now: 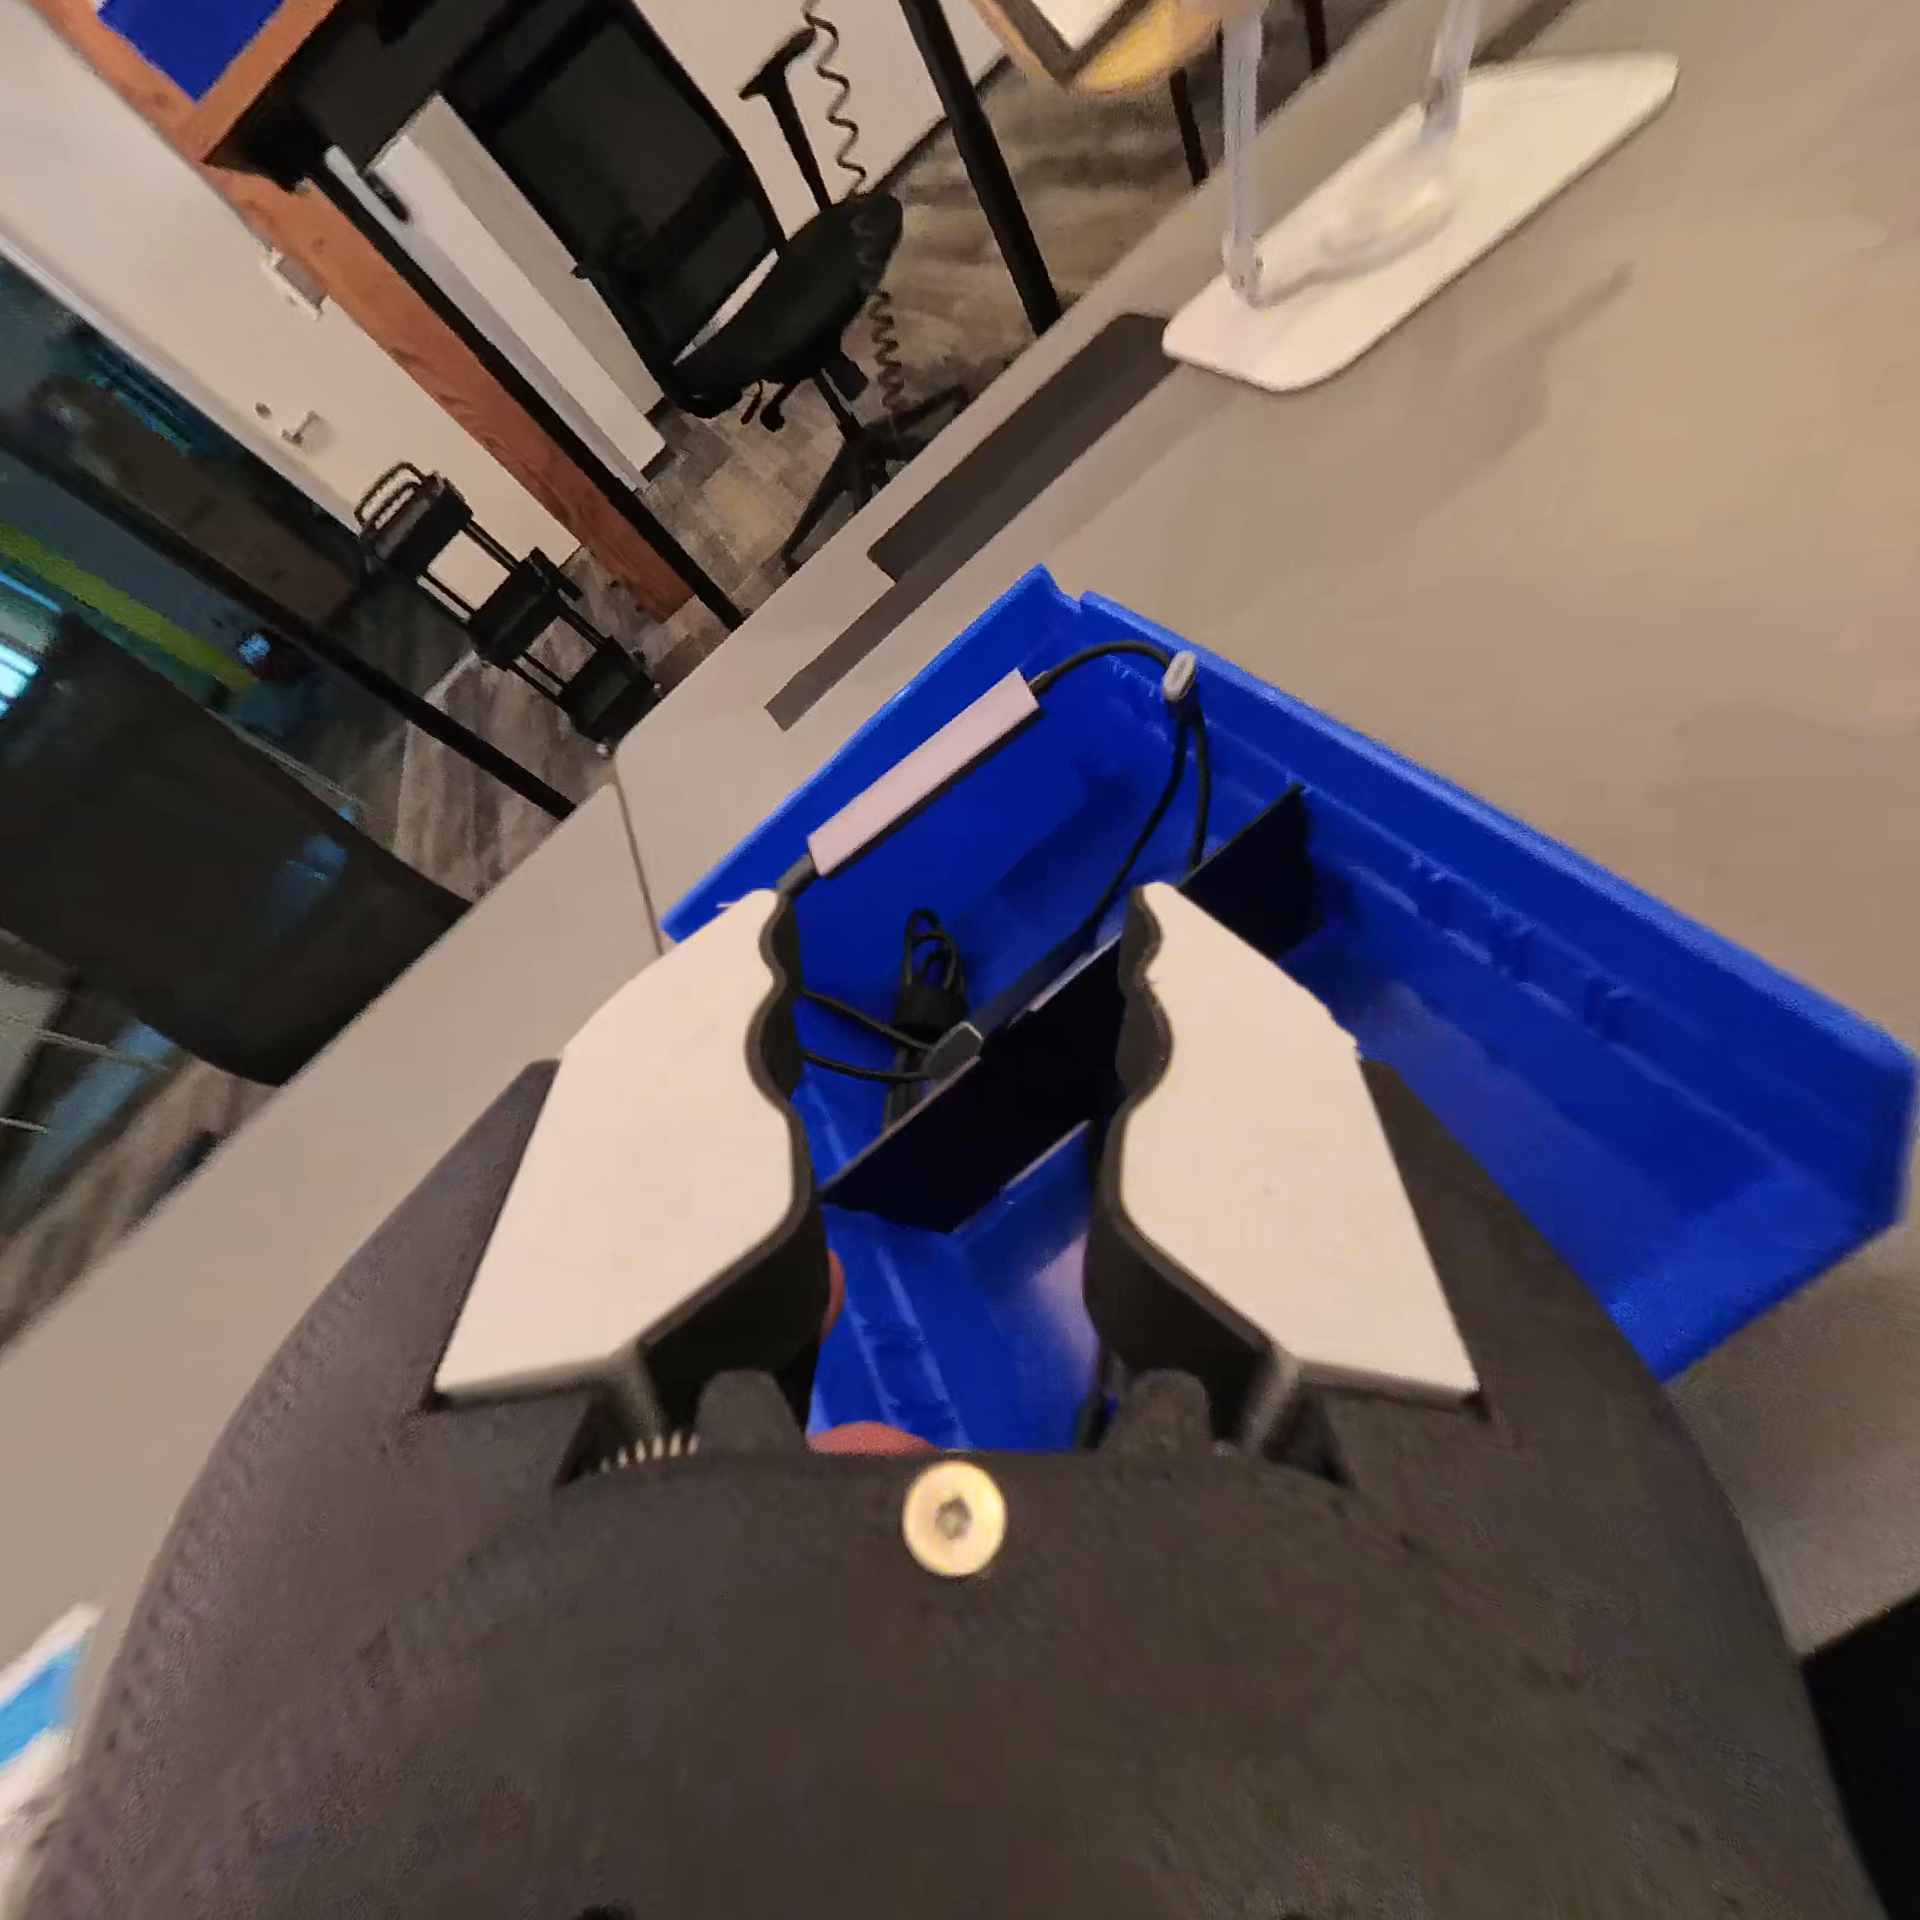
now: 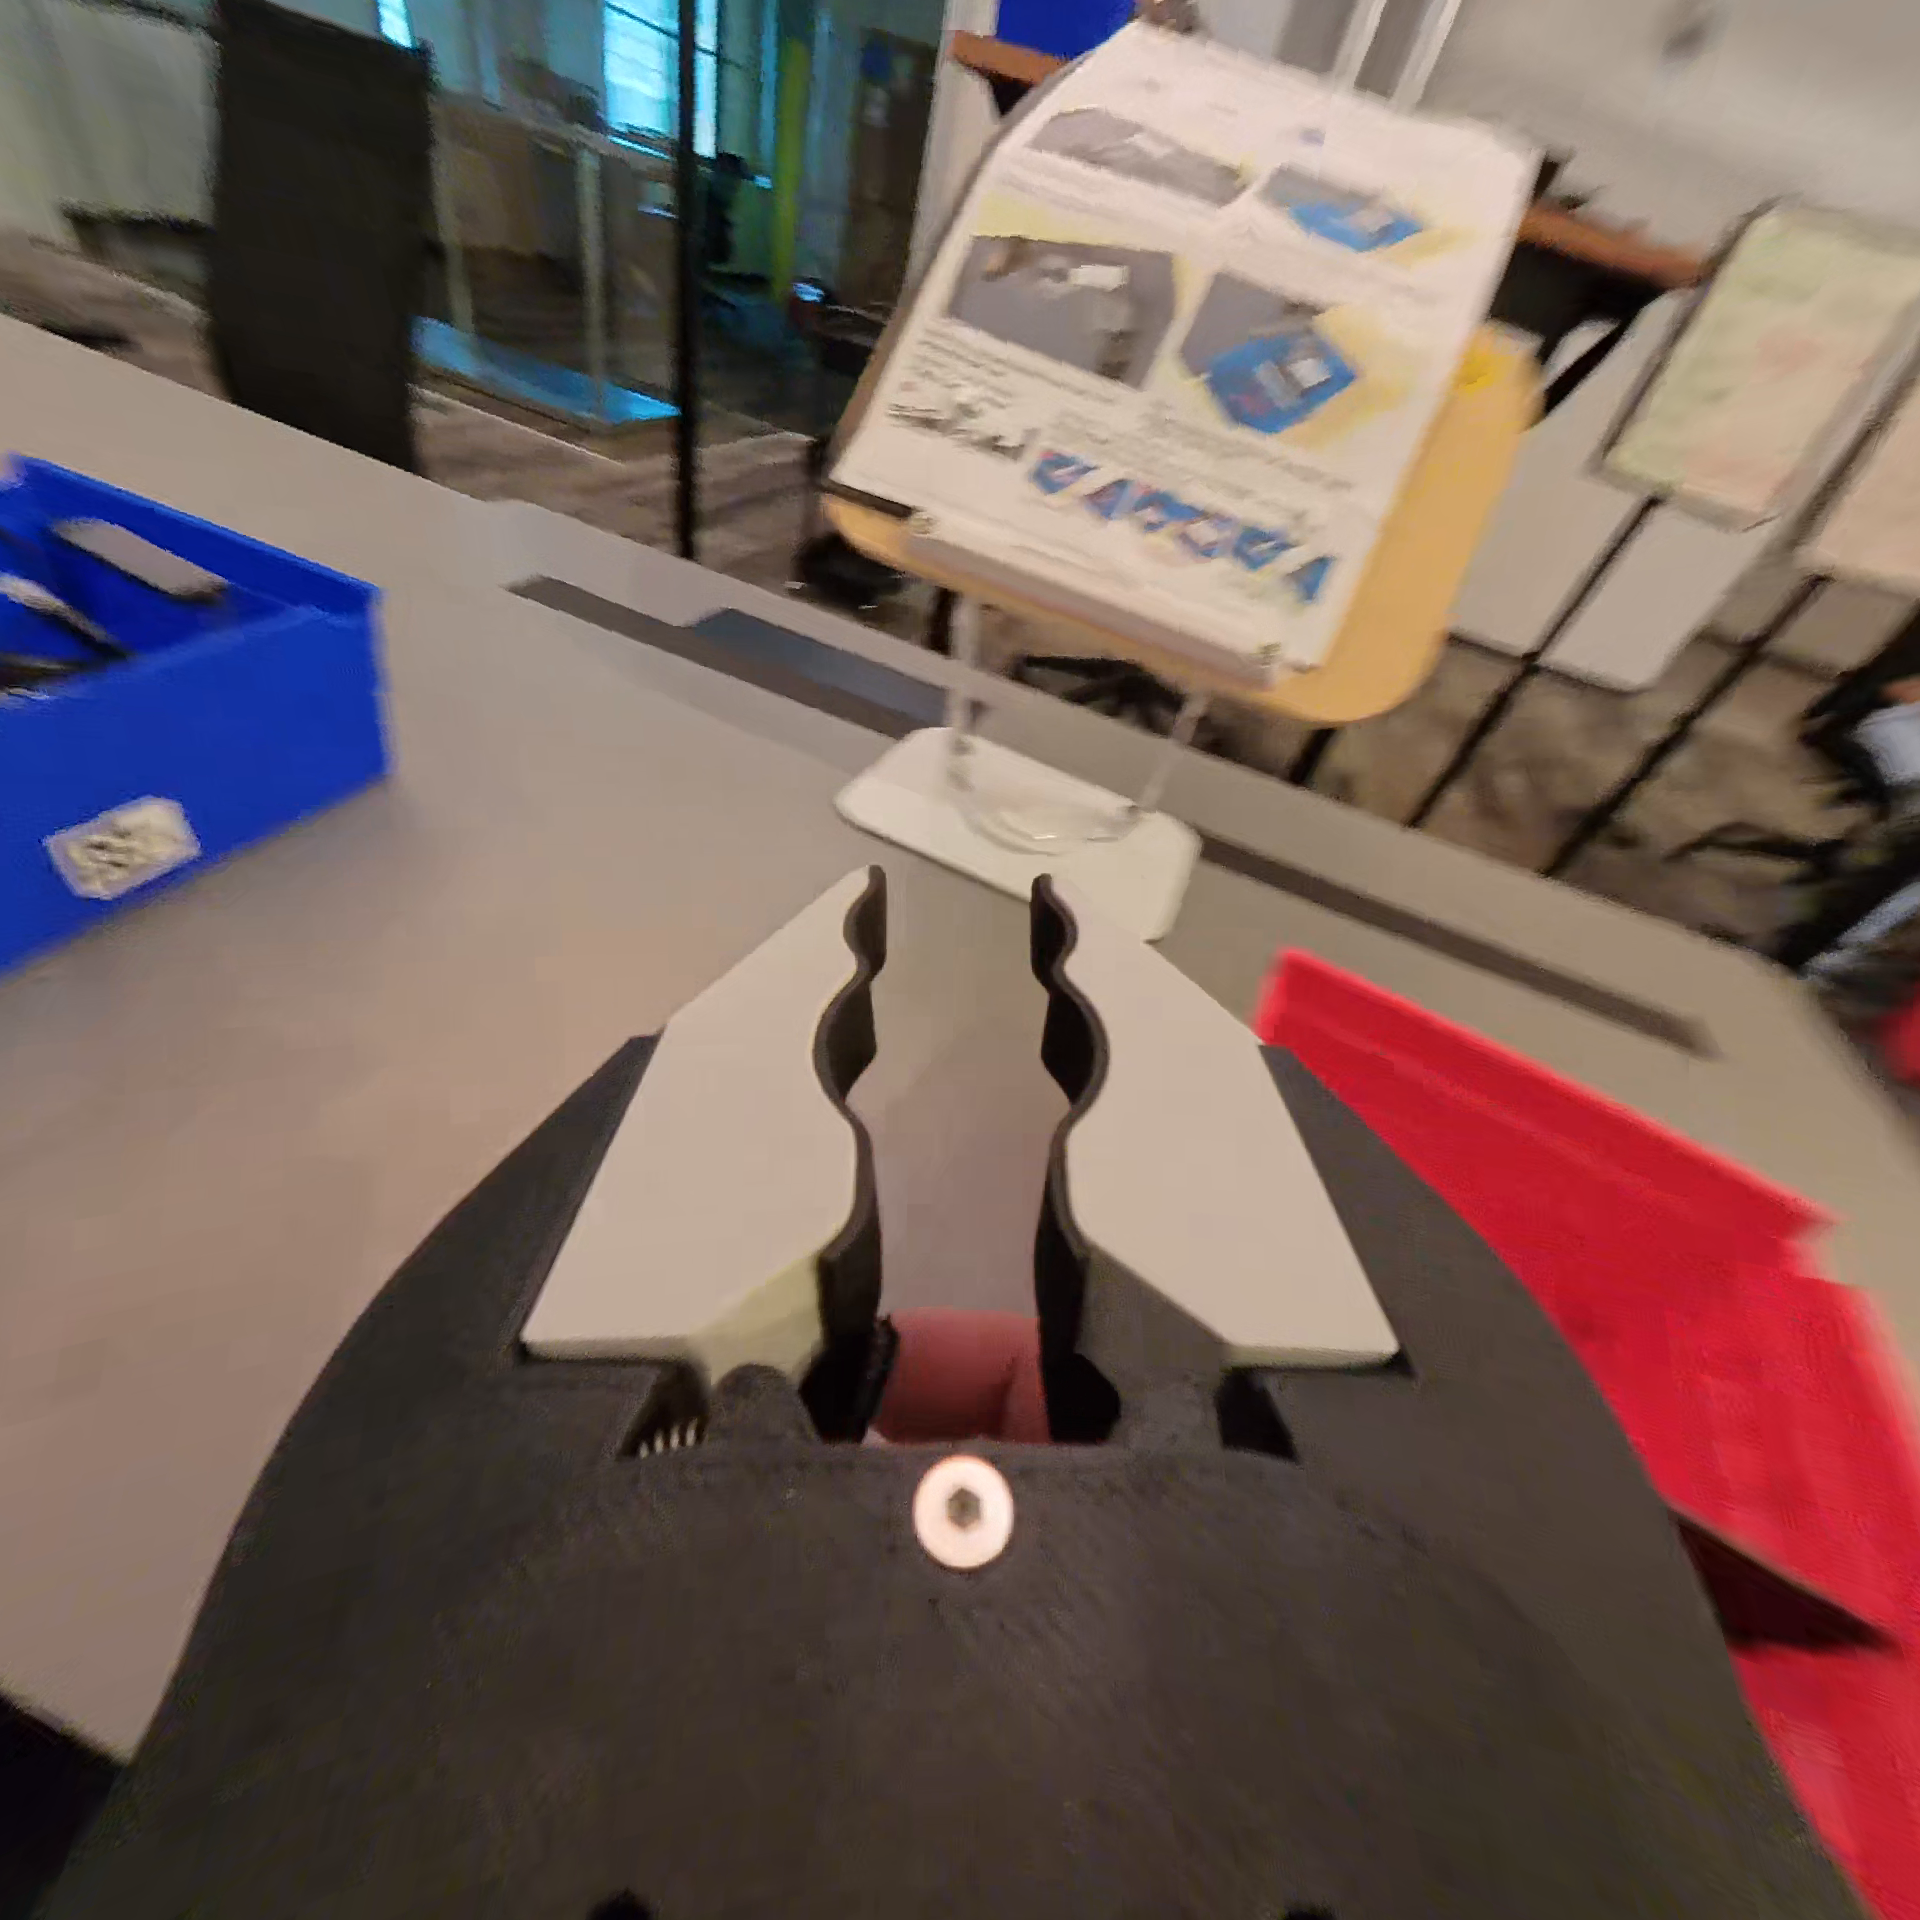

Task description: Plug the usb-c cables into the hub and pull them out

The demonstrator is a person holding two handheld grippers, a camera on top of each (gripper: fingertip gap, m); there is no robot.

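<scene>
Nothing was plugged in yet, as far as I could judge. My left gripper (image 1: pixel 961 914) hung with jaws spread above the blue bin (image 1: pixel 1455 883), where the hub (image 1: pixel 925 774) and coiled cable (image 1: pixel 925 987) lay. My right gripper (image 2: pixel 958 894), jaws parted and empty, faced the table (image 2: pixel 520 935).

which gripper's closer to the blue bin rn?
Left. The left gripper hangs open right above the blue bin; the right gripper is off to the bin's side over bare table.
</scene>
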